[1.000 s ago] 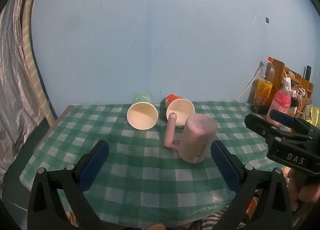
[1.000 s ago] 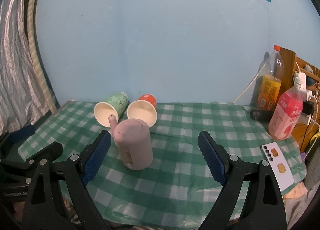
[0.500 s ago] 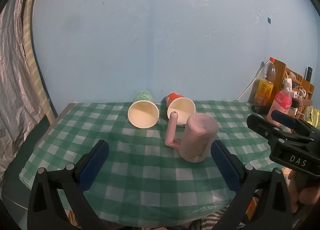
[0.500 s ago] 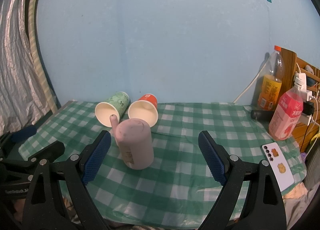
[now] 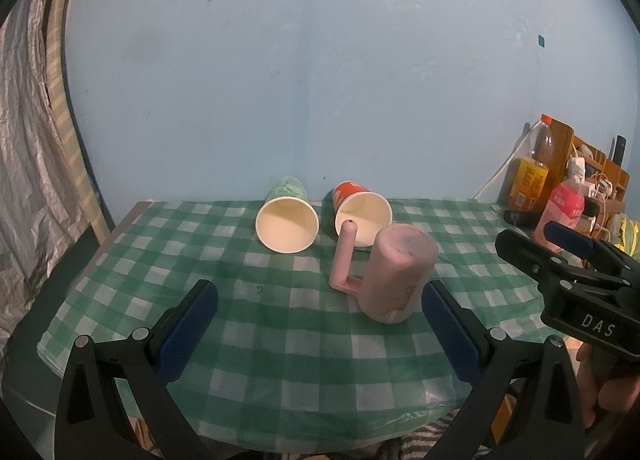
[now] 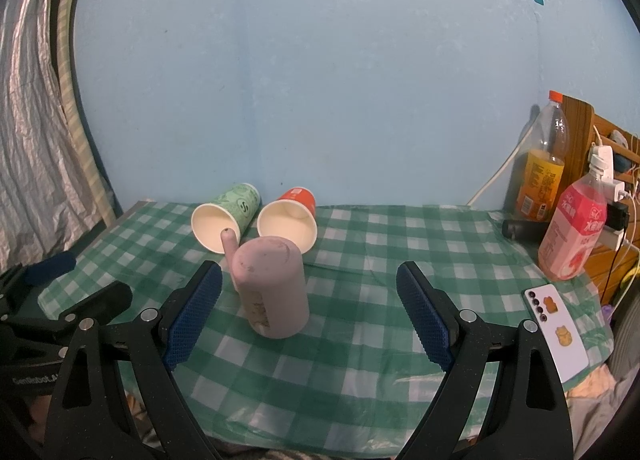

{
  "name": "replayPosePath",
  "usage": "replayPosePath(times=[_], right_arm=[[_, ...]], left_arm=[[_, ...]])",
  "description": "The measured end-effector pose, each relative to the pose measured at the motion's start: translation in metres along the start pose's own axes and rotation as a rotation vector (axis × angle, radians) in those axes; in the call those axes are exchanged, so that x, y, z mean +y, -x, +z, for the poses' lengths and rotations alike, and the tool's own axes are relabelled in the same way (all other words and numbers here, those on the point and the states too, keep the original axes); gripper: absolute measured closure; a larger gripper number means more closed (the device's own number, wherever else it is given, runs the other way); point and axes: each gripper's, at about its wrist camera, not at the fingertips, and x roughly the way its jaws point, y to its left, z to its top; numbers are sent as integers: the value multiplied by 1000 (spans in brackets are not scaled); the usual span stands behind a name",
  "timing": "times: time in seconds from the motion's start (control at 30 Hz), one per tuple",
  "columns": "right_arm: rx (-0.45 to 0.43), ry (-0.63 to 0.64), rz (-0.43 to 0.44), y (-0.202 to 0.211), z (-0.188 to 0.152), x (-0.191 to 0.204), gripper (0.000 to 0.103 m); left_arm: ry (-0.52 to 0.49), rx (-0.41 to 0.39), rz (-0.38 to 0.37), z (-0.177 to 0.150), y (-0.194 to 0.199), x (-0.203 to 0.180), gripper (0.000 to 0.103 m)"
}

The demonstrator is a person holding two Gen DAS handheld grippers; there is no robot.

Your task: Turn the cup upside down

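Observation:
A pink handled cup [image 5: 396, 276] stands upside down on the green checked tablecloth [image 5: 224, 264]; it also shows in the right wrist view [image 6: 272, 292], its handle pointing up at its left. My left gripper [image 5: 320, 332] is open and empty, held back from the cup, near the table's front edge. My right gripper [image 6: 310, 324] is open and empty, with the cup just ahead by its left finger, apart from it. A green paper cup [image 5: 286, 215] and a red paper cup [image 5: 360, 211] lie on their sides behind it, mouths facing me.
Two drink bottles [image 6: 572, 232] and a wooden rack with cables stand at the right edge. A white phone [image 6: 558, 336] lies at the front right. A blue wall rises behind the table. Silver sheeting [image 5: 28, 139] hangs at the left.
Both grippers have drawn back slightly from the table, still open. The pink cup and the paper cups have not moved.

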Motion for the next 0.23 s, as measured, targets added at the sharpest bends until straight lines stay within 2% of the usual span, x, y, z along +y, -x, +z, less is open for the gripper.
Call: replayPosePath(times=[0.23], right_arm=[[1,-1,1,1,-1,2,15]], left_arm=[[-6,-14,-9,-2,1,-2,0]])
